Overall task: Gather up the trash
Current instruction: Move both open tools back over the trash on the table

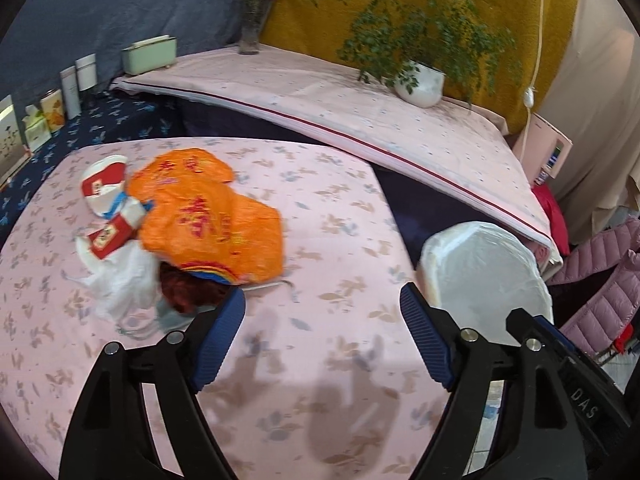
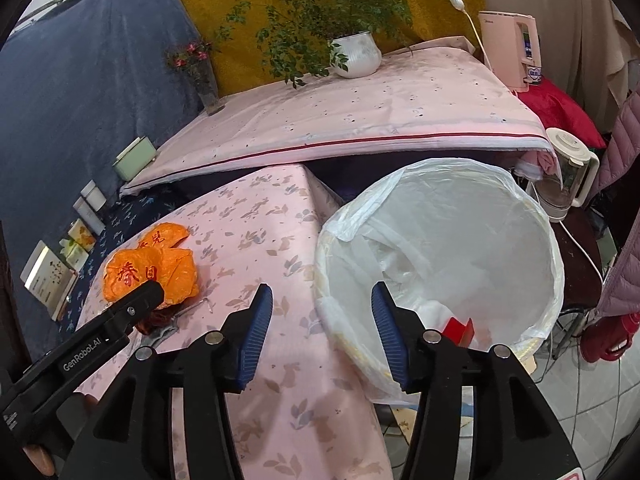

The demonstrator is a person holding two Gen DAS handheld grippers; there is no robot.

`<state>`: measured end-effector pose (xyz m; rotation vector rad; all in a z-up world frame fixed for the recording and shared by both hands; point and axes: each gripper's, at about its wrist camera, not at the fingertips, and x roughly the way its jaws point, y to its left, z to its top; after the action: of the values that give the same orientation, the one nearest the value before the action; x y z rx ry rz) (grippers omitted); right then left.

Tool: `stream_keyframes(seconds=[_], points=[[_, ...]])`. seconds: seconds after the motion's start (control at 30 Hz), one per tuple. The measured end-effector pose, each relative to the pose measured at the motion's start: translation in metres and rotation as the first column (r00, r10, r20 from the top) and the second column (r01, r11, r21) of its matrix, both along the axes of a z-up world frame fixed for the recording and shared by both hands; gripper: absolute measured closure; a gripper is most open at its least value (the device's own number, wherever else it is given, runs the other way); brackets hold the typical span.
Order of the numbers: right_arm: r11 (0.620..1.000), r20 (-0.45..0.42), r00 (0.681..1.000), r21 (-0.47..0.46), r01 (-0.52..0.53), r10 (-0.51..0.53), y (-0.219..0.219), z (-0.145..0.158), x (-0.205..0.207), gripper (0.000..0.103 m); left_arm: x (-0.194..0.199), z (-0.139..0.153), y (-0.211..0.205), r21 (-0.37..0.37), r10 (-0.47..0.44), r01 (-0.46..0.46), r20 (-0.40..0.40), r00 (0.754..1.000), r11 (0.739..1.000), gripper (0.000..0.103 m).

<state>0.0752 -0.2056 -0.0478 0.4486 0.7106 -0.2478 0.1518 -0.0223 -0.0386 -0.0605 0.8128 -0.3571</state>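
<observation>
Most trash remains: orange bag [image 1: 212,216], red-white wrappers [image 1: 106,184] and white plastic [image 1: 120,280] lie on the table [image 1: 320,360]. One red scrap [image 2: 458,330] sits in the bin [image 2: 440,184]. Left gripper [image 1: 322,336] and right gripper [image 2: 322,336] both gape wide, empty.

I see soft, even indoor light, fisheye bending and dark vignetting at the corners, slight motion blur, faint shadows lower centre.
</observation>
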Motion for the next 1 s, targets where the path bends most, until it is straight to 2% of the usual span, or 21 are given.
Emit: stream_keyframes(seconds=[0.27,0.67,1.0], points=[[0.996,-0.01,0.996,-0.02,-0.085,0.085,0.042,0.002,0.018,0.051,0.008,-0.011,0.061,0.013,0.111,-0.111,-0.017,0.994,0.994,0.024],[0.979,-0.033,0.979,-0.02,-0.203,0.202,0.101,-0.003,0.05,0.051,0.027,-0.035,0.138,0.0,0.257,-0.257,-0.072,0.964,0.966,0.024],[0.96,-0.015,0.96,-0.017,-0.279,0.279,0.147,0.002,0.093,0.039,0.039,-0.049,0.166,0.008,0.295,-0.295,-0.101,0.95,0.955,0.024]])
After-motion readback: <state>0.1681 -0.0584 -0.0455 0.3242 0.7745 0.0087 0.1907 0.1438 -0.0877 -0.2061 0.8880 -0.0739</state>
